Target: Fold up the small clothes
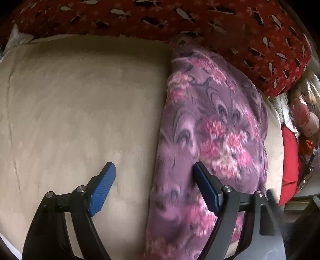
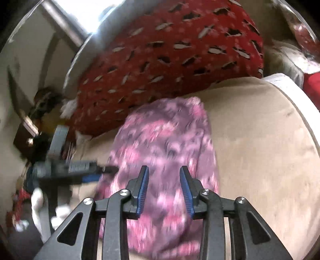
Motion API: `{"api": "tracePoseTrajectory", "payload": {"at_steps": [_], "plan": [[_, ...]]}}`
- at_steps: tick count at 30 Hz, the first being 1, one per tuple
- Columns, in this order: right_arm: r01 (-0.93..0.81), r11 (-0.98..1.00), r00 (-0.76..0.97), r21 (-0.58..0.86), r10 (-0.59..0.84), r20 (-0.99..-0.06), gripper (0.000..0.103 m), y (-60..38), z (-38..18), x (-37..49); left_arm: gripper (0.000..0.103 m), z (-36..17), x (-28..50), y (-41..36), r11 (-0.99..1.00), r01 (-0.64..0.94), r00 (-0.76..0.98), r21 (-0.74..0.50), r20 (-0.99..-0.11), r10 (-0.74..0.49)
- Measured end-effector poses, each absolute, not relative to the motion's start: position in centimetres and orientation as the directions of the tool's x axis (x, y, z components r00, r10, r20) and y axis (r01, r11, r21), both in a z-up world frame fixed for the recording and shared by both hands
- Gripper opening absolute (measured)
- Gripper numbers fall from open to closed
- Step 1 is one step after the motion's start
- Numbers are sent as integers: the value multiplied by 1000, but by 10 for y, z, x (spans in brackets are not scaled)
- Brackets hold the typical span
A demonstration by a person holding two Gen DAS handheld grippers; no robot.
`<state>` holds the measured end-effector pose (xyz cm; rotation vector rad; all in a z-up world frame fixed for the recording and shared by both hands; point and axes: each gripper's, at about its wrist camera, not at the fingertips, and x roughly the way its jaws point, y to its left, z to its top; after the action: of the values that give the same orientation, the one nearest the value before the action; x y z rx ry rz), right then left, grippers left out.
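Note:
A purple garment with pink flowers point(image 1: 212, 128) lies as a long folded strip on a beige cushion point(image 1: 80, 112). My left gripper point(image 1: 155, 167) is wide open and empty above the garment's left edge; its right finger is over the cloth, its left over bare cushion. In the right wrist view the same garment point(image 2: 164, 140) lies below my right gripper point(image 2: 164, 170), which is open and holds nothing. The left gripper point(image 2: 100, 172) shows there blurred at the garment's left edge.
A red patterned blanket point(image 1: 180, 18) lies bunched along the far side of the cushion point(image 2: 260, 144) and also shows in the right wrist view point(image 2: 170, 52). Cluttered bags and red cloth point(image 1: 290, 160) sit at the right. A wall and dark furniture point(image 2: 26, 130) stand at the left.

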<state>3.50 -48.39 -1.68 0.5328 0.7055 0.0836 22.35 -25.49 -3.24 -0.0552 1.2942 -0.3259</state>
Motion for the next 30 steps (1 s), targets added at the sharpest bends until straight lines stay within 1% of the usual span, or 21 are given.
{"api": "tracePoseTrajectory", "payload": {"at_steps": [1, 3, 5, 7, 8, 9, 12, 13, 16, 18, 19, 22, 23, 24, 25, 26, 27, 28, 29, 30], "plan": [[107, 884, 745, 455, 232, -625, 39, -479, -23, 32, 80, -29, 216, -252, 951, 211, 228, -224, -935, -271], [133, 935, 663, 328, 162, -731, 40, -468, -47, 31, 80, -23, 193, -241, 951, 217, 258, -219, -927, -273], [104, 947, 680, 304, 155, -716, 41, -466, -47, 22, 80, -29, 170, -235, 948, 253, 270, -191, -927, -259], [122, 931, 661, 345, 183, -728, 41, -473, -41, 28, 81, -46, 158, -237, 941, 304, 247, -148, -942, -228], [133, 917, 675, 376, 194, -712, 41, -479, -36, 30, 81, -49, 157, -237, 938, 318, 248, -142, -942, -226], [158, 892, 710, 423, 195, -677, 42, -490, -28, 32, 80, -47, 157, -236, 936, 318, 251, -150, -939, -235], [210, 810, 786, 547, 193, -587, 44, -517, -8, 42, 80, -27, 175, -235, 925, 284, 236, -252, -917, -322], [216, 799, 794, 561, 190, -577, 44, -523, -4, 52, 80, -17, 184, -237, 922, 276, 246, -273, -907, -342], [207, 825, 791, 526, 175, -586, 44, -522, 7, 84, 80, 14, 215, -255, 915, 283, 305, -286, -878, -369], [184, 838, 791, 514, 184, -583, 44, -517, 11, 104, 80, 26, 234, -274, 918, 302, 340, -256, -871, -355], [170, 840, 790, 515, 196, -581, 41, -516, 11, 117, 80, 26, 242, -282, 919, 310, 346, -243, -871, -348], [200, 851, 771, 485, 168, -614, 39, -516, -2, 149, 80, 5, 266, -303, 937, 301, 348, -179, -894, -282], [241, 859, 747, 452, 133, -651, 37, -516, -12, 157, 81, -11, 274, -310, 943, 295, 321, -153, -914, -248], [295, 869, 701, 397, 86, -708, 35, -518, -26, 167, 84, -33, 285, -314, 949, 283, 263, -139, -940, -217], [342, 876, 632, 339, 52, -773, 42, -521, -47, 176, 87, -52, 293, -313, 950, 263, 197, -171, -954, -226], [359, 871, 628, 335, 39, -777, 48, -524, -55, 177, 90, -54, 298, -303, 945, 225, 196, -239, -939, -284], [370, 847, 641, 382, 65, -765, 48, -531, -56, 174, 90, -50, 300, -296, 936, 205, 184, -288, -927, -326], [373, 818, 654, 438, 103, -749, 48, -539, -56, 171, 88, -49, 302, -292, 930, 197, 170, -311, -923, -345], [367, 806, 666, 465, 122, -736, 48, -543, -54, 167, 86, -45, 302, -284, 920, 182, 154, -348, -914, -376], [361, 806, 678, 470, 119, -726, 48, -545, -48, 160, 86, -40, 301, -276, 909, 170, 156, -382, -900, -407]]}}
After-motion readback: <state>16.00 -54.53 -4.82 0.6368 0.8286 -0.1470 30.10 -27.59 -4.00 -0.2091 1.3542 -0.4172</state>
